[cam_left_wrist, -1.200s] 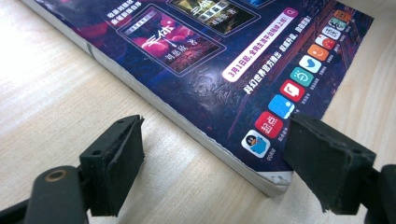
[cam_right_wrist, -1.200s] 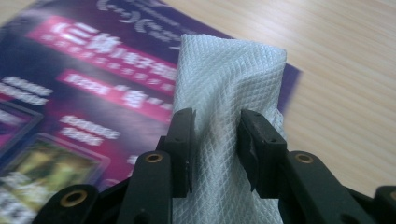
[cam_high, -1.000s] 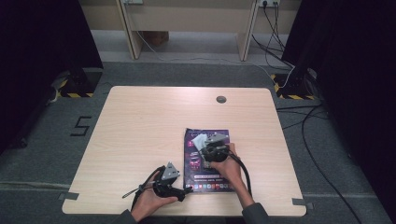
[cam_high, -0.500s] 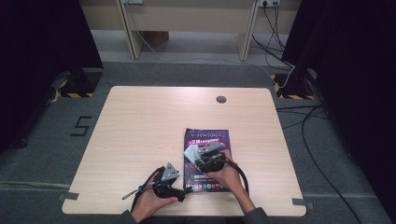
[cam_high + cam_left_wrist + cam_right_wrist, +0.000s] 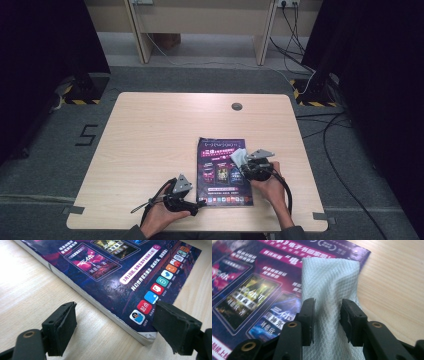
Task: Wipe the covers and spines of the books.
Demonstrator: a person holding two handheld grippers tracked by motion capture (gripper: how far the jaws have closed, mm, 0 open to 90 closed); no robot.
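Two grippers shared the job: right gripper (image 5: 245, 161) pinched a cloth (image 5: 329, 282) for wiping the magazine (image 5: 220, 192) (lower middle), while left gripper (image 5: 113, 327), jaws spread, steadied its corner.

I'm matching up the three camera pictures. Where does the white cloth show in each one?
High view: the white cloth lies right of centre on the magazine, at the right gripper.
Left gripper view: the cloth is not in it; the magazine's corner lies between the open jaws.
Right gripper view: centre, pinched between the jaws.
Shared landmark: the purple magazine cover.
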